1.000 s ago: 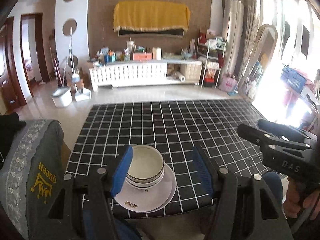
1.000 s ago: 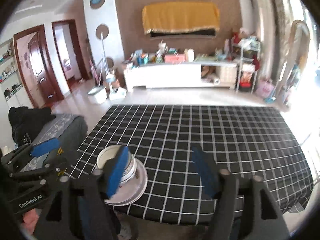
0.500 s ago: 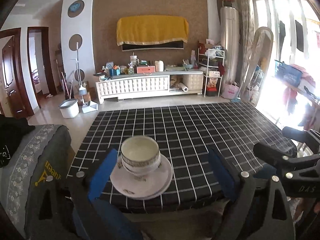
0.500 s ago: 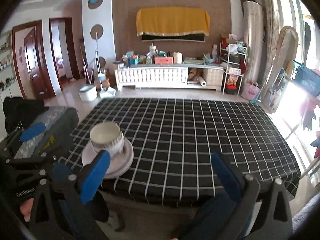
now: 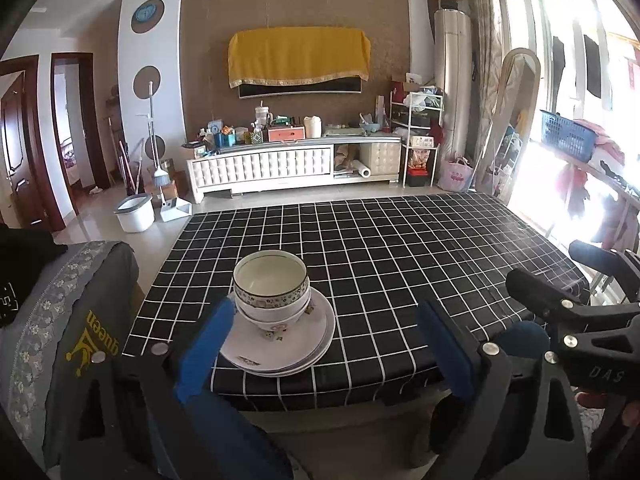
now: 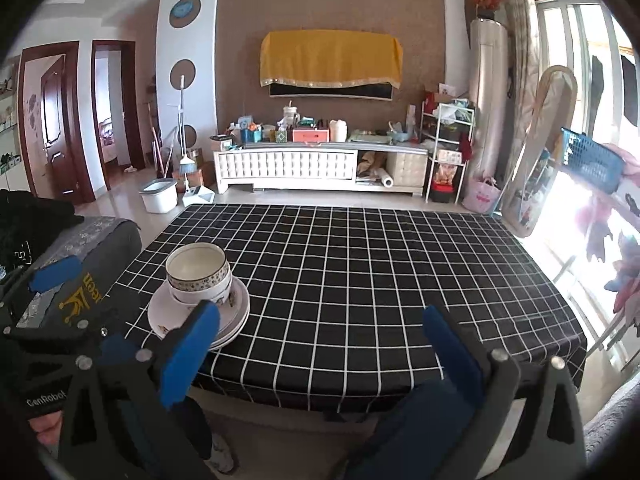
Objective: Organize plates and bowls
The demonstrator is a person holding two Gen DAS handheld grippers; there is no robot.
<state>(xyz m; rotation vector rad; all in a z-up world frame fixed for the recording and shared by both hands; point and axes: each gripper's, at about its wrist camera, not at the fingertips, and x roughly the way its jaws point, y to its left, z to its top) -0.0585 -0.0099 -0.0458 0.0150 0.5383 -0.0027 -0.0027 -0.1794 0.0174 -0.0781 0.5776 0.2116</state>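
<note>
Bowls (image 5: 271,289) sit released on plates (image 5: 280,346); both tools backed off, opened.

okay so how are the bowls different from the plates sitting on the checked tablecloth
The bowls are deep and nested one inside the other, standing on top; the plates are flat and wide, stacked underneath, directly on the checked tablecloth. The top bowl has a patterned band around its rim; the plates show only small scattered motifs. Both are whitish tableware, piled together near the table's front left corner.
</note>
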